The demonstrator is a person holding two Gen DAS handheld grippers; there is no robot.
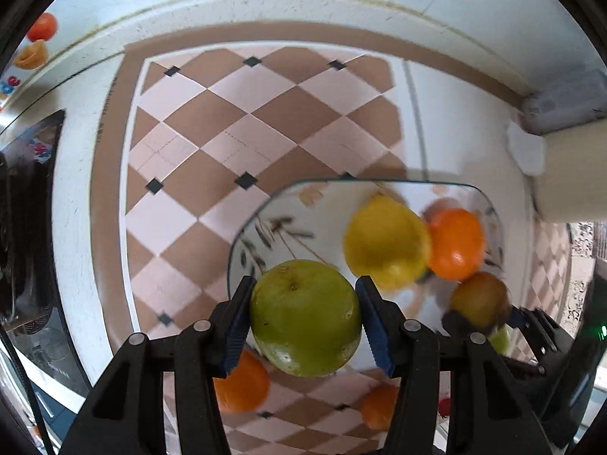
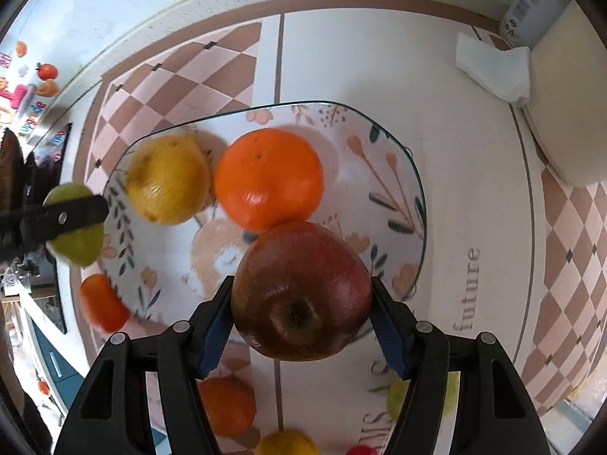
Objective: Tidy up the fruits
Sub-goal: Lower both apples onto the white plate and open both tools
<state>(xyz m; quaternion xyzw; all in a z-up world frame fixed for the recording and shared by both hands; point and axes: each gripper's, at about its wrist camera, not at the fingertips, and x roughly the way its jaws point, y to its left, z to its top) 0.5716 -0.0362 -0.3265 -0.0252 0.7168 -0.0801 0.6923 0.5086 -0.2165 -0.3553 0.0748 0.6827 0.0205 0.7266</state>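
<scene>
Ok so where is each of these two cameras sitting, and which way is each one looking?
Left wrist: on the left gripper, looking down its fingers at a green apple it grips, above the plate.
Right wrist: on the right gripper, looking down at a red apple it grips; the left gripper shows at left.
Shared: plate, lemon, orange, both apples, checkered tablecloth.

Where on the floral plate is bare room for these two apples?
Bare: floral plate's right half, right of the orange, and its near-left floor below the yellow lemon. Crowded: the back-left, where lemon and orange sit together.
</scene>
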